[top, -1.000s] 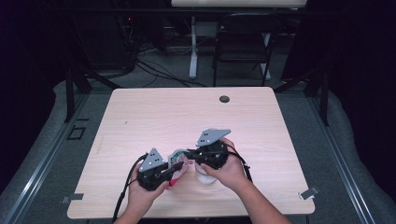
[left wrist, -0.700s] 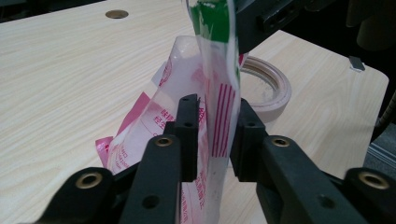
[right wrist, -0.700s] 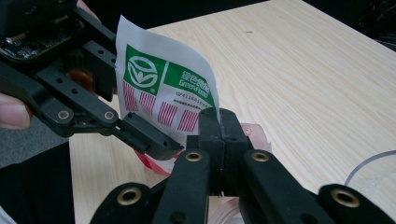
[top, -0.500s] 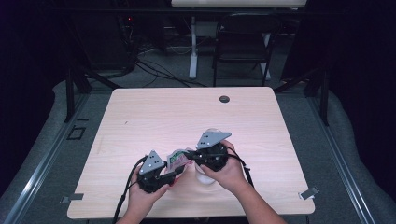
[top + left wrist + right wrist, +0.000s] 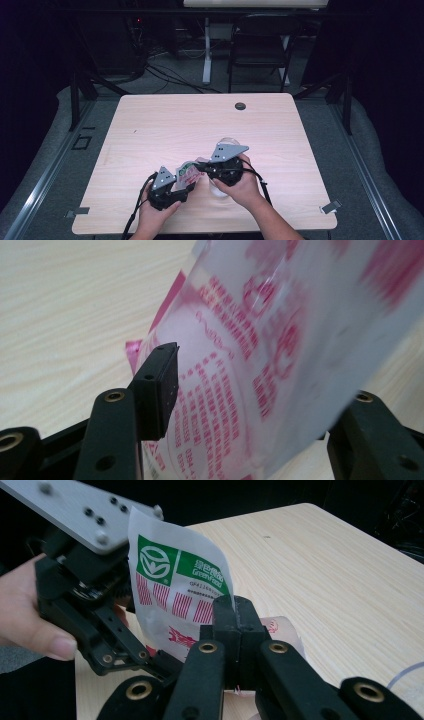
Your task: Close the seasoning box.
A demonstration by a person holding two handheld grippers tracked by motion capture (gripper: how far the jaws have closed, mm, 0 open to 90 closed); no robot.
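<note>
A white plastic packet (image 5: 175, 580) printed in green and red stands upright near the table's front edge (image 5: 187, 171). My right gripper (image 5: 235, 611) is shut on its lower edge, jaws pressed together (image 5: 201, 168). My left gripper (image 5: 265, 372) has the packet (image 5: 260, 340) between its jaws, which have just been opening. Its pads stand off the film, the far one well clear. That left gripper (image 5: 191, 179) sits left of the packet in the high view, and it reaches in from the left in the right gripper view (image 5: 150, 657).
A light wooden table (image 5: 165, 125) stretches away beyond the hands, with a black grommet (image 5: 240, 106) near its far edge. Something clear and round (image 5: 220, 190) lies under the right hand. A chair (image 5: 260, 45) stands behind the table.
The left gripper's jaws have spread apart off the packet and the left hand has sunk a little. The right gripper has kept still, shut on the packet.
</note>
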